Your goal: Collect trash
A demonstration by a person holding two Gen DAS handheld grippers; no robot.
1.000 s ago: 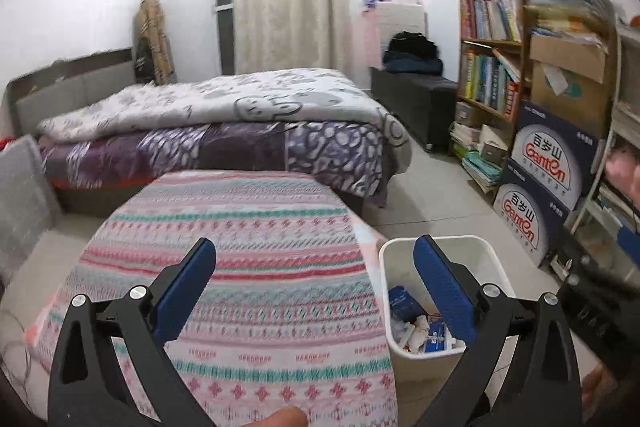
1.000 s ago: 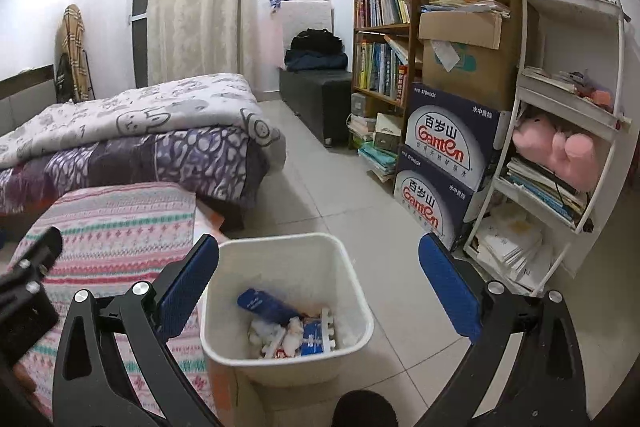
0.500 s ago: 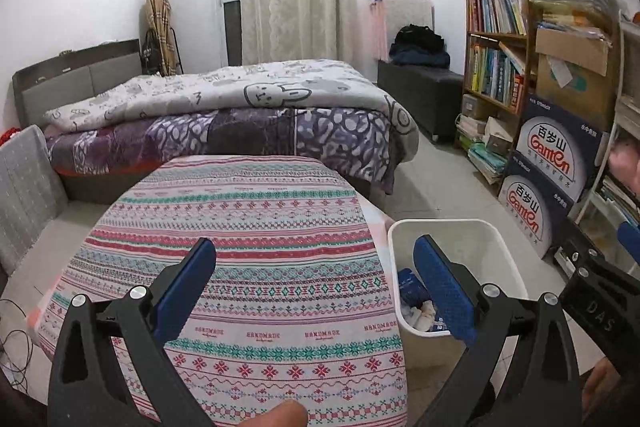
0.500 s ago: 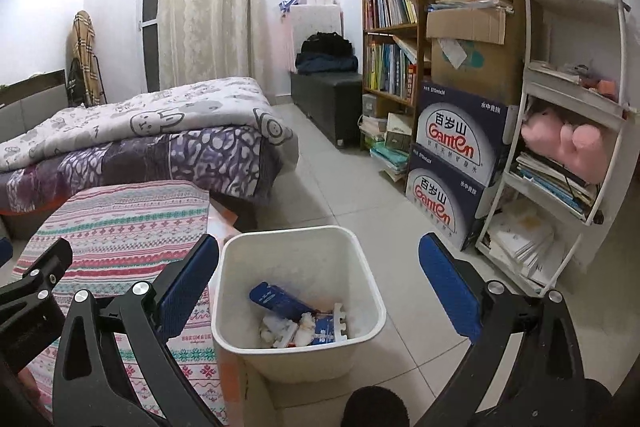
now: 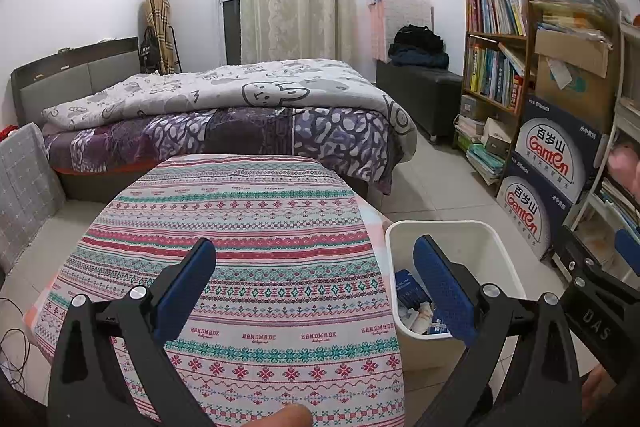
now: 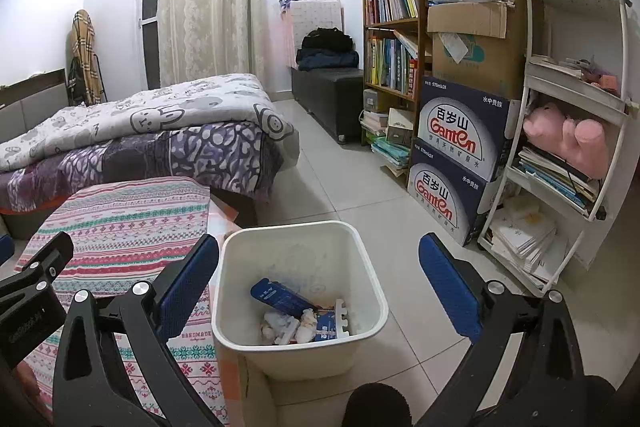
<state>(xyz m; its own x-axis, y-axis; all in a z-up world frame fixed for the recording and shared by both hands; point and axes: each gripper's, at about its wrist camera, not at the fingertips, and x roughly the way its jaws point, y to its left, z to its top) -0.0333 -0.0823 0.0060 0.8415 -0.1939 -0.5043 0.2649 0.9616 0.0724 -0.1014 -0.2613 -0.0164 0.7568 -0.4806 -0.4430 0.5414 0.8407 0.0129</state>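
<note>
Since the white wastebasket [image 6: 300,303] already holds wrappers and tissues [image 6: 302,319] and the patterned tablecloth [image 5: 240,251] looks bare, collecting seems finished; left gripper [image 5: 316,291] and right gripper [image 6: 320,287] gape wide, empty.

Both handheld grippers are held out side by side, jaws spread wide and gripping nothing. The left gripper [image 5: 315,289] fills the lower part of its own view, its blue-padded fingers [image 5: 186,283] angling up from black arms at the bottom corners. The right gripper [image 6: 319,291] shows the same stance in its own view. Each black frame edges into the other's picture: the right one at lower right of the left view, the left one at lower left of the right view.
</note>
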